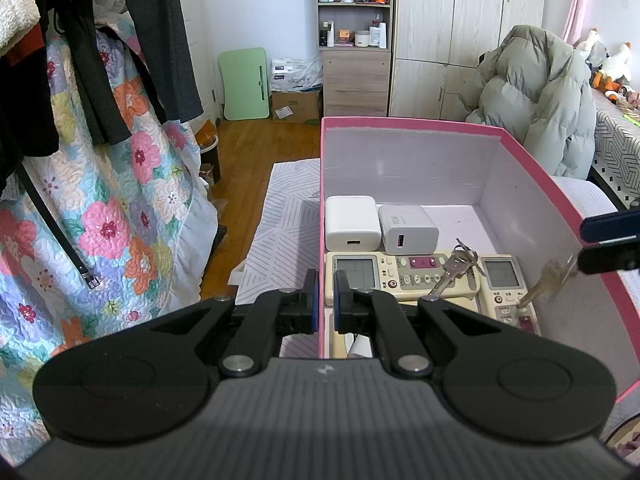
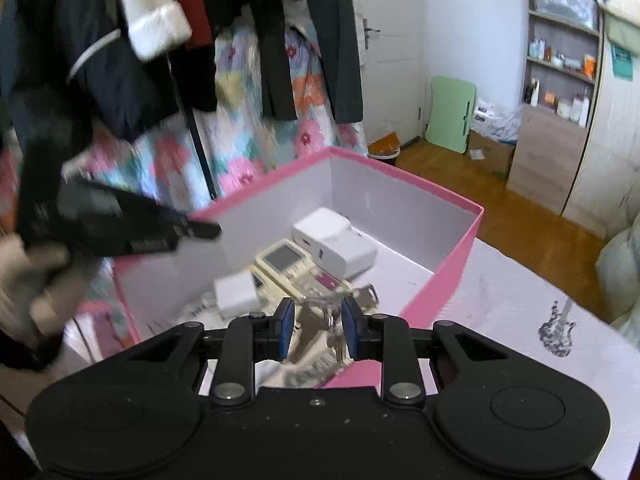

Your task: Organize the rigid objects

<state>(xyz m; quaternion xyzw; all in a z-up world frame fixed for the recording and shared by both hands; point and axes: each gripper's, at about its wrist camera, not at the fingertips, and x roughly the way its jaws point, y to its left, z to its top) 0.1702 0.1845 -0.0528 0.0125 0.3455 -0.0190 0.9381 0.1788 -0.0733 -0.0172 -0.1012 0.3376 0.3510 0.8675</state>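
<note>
The bunch of silver and brass metal keys (image 2: 310, 330) is at the near right corner of the pink cardboard box with the white inside (image 1: 400, 122), just above the floor of the box. It sits between the two blue pads of the right tool (image 2: 318, 316). These jaws stand narrow, with only a small gap, and the pads do not seem to press on the keys, so I judge that the bunch is being let go into the box and not carried.

The left tool (image 1: 324, 292) is closed tightly on the left wall of the box, one finger inside and one outside. I think it holds the box steady while the other hand puts things in.

Inside the box, the things lie in rows. At the far left, two white plastic charger blocks (image 1: 352, 224) stand side by side and touch. Nearer, a wide beige remote control with a grey screen (image 1: 400, 280) lies flat, and a second bunch of silver keys (image 1: 456, 268) rests on its right end. A narrower beige remote control (image 1: 504, 280) lies to the right of it. The far right part of the floor is bare.

The box stands on a white patterned cloth (image 2: 520, 300).
</note>
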